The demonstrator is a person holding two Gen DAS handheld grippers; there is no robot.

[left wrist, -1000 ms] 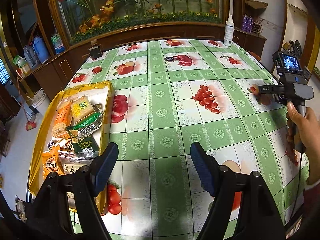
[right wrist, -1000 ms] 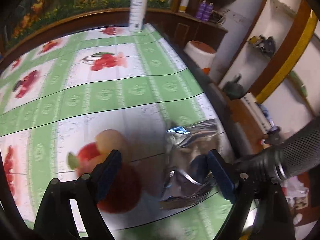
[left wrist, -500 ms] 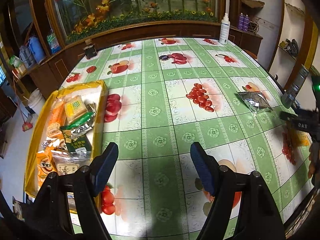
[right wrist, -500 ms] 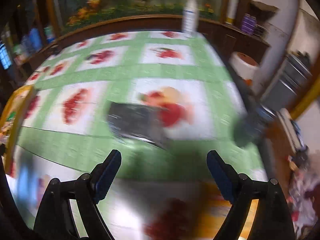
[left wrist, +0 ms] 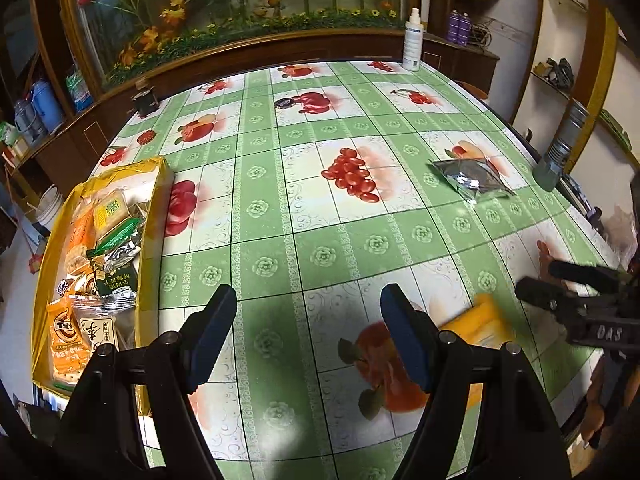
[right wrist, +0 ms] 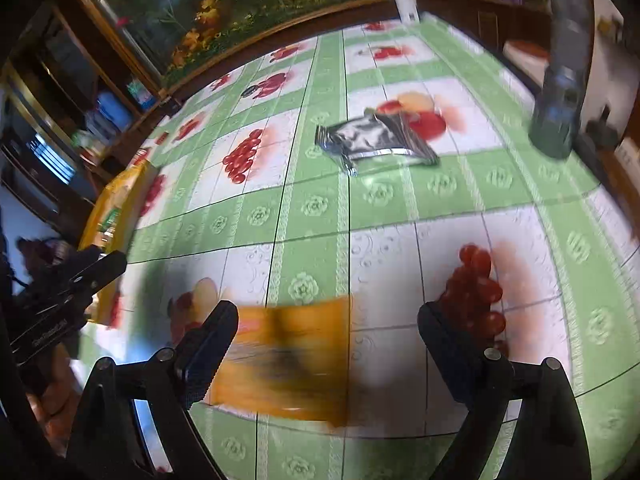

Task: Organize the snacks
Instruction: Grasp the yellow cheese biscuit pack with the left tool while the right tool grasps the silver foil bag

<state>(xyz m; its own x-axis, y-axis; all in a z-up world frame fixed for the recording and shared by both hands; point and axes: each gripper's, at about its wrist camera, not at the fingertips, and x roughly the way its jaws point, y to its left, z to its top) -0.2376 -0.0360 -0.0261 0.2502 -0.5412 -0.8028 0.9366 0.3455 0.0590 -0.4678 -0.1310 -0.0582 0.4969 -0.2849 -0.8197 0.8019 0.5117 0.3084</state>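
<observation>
A yellow box holding several snack packets stands at the table's left edge; it also shows in the right wrist view. A silver foil packet lies on the table at the right, also in the right wrist view. An orange snack packet lies blurred between my right gripper's fingers, also in the left wrist view. My right gripper is open just above it. My left gripper is open and empty over the table's near middle.
A white spray bottle stands at the table's far edge. A small dark object sits at the far left corner. A grey cylinder stands off the right edge. A wooden cabinet with flowers runs behind the table.
My right gripper swung away from the silver packet, back toward the table's near side, and now hovers over the orange packet. My left gripper stayed almost still.
</observation>
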